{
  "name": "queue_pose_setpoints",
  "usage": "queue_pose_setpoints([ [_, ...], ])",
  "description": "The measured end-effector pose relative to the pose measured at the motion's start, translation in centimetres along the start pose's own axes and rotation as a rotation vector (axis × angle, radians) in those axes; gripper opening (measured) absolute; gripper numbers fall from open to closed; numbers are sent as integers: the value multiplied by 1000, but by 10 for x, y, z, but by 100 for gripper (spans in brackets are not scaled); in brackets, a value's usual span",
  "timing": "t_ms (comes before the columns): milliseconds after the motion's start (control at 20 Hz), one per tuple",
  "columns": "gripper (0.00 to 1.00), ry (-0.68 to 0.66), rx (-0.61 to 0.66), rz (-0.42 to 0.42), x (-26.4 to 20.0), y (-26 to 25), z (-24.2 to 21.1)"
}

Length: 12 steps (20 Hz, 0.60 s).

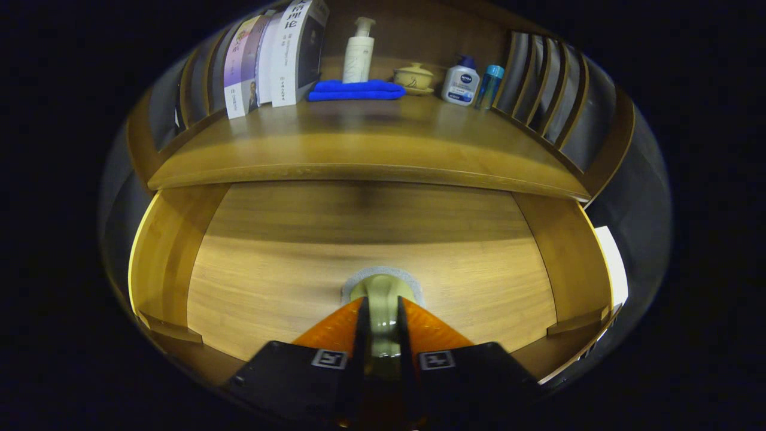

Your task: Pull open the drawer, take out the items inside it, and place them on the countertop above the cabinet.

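Jaws nearly closed, clenched on an olive-green lidded jar (383, 299), both fingers pressing its sides, over the open drawer (371, 263) floor, below the surface (359, 143).

The white pump bottle (460, 85) on the countertop (359, 137) reads "NIVEA".

Your backdrop, itemised: a wooden cabinet (371, 149) with warm brown grain, its back panel (413, 36) of the same wood. Slatted dividers (547, 90) stand at your right and again at the left. Along the back: books (275, 57), a folded blue cloth (356, 91), a white pump bottle (359, 54). Light falls brightest low down.
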State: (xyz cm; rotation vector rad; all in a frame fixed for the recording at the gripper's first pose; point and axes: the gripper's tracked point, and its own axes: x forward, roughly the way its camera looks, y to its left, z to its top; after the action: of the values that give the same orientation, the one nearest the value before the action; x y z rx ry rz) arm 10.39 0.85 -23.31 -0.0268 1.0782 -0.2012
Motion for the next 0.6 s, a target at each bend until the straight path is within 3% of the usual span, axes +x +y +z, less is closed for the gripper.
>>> queue_pose_setpoints([
  [50,25,-1,12,-7,-1,-1,-2],
  [250,16,-96,-4,-1,-7,-1,10],
  [600,16,-242,3,-25,-37,-18,31],
])
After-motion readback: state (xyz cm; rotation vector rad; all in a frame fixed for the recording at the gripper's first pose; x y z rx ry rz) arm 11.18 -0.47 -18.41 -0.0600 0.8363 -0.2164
